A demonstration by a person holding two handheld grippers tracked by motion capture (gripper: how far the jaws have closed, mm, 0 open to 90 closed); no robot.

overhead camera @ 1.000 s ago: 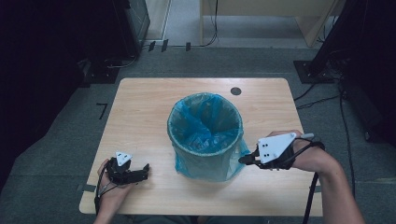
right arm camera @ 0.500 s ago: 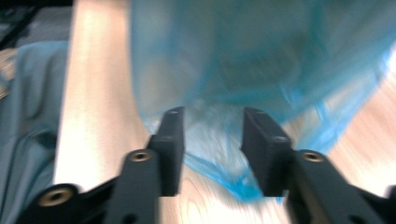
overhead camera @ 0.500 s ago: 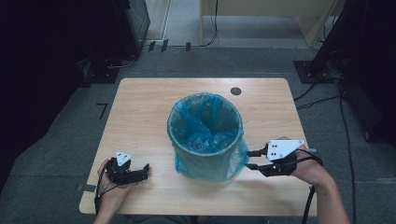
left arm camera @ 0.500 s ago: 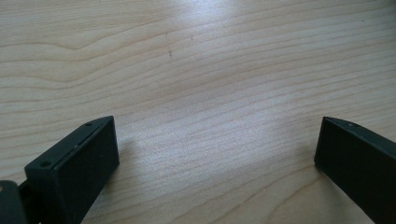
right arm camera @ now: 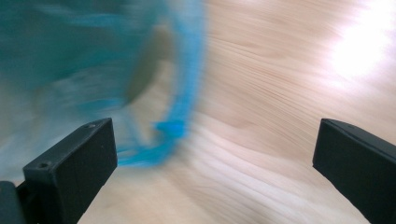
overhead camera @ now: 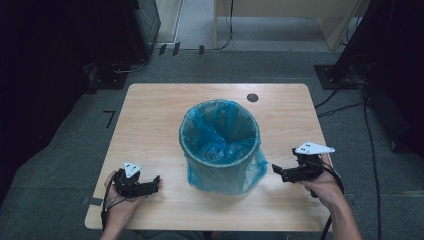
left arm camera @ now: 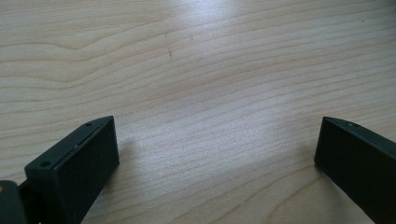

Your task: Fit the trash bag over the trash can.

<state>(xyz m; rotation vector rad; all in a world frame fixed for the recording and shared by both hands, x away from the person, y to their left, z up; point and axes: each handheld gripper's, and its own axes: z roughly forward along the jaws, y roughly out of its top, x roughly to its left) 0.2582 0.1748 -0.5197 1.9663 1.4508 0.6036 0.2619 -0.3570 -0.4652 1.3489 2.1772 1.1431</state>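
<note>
Blue-lined bin (overhead camera: 220, 145) mid-tabletop (overhead camera: 150, 115); right tool (overhead camera: 278, 173) low beside it, just spread wide, empty; left tool (overhead camera: 156, 183) resting released.

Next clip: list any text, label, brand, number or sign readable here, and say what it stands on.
"7": a dark mark shaped like this digit on the grey floor left of the table; it may be tape rather than a written number.
Bin with its blue liner: no print to be seen.
Left gripper and right gripper, including their grey plates: no lettering readable.
</note>
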